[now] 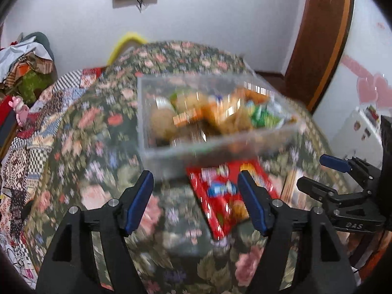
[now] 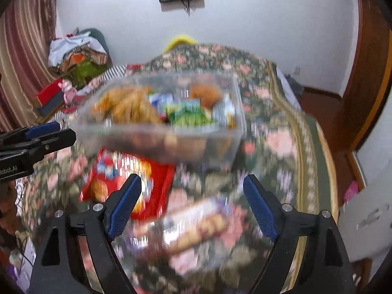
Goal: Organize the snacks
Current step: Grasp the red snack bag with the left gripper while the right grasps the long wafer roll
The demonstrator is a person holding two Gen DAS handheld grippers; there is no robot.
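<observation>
A clear plastic box [image 1: 171,147] holding several snack packs stands on the floral tablecloth; it also shows in the right wrist view [image 2: 235,132]. A red snack bag [image 1: 220,201] lies flat in front of it, between my left gripper's [image 1: 194,196] open fingers but below them; it also shows in the right wrist view [image 2: 161,178]. A clear pack of biscuits [image 2: 196,225] lies below my open right gripper [image 2: 192,201]. Both grippers are empty. The right gripper shows at the right of the left wrist view [image 1: 318,171], and the left gripper at the left of the right wrist view [image 2: 56,129]. Both views are blurred.
The floral-covered table [image 1: 98,127] is bordered by a patchwork cloth [image 1: 29,132] on the left. A heap of clothes [image 2: 76,51] lies at the back left. A brown door frame [image 1: 318,39] and a white wall stand behind. A yellow object [image 2: 181,40] sits at the table's far edge.
</observation>
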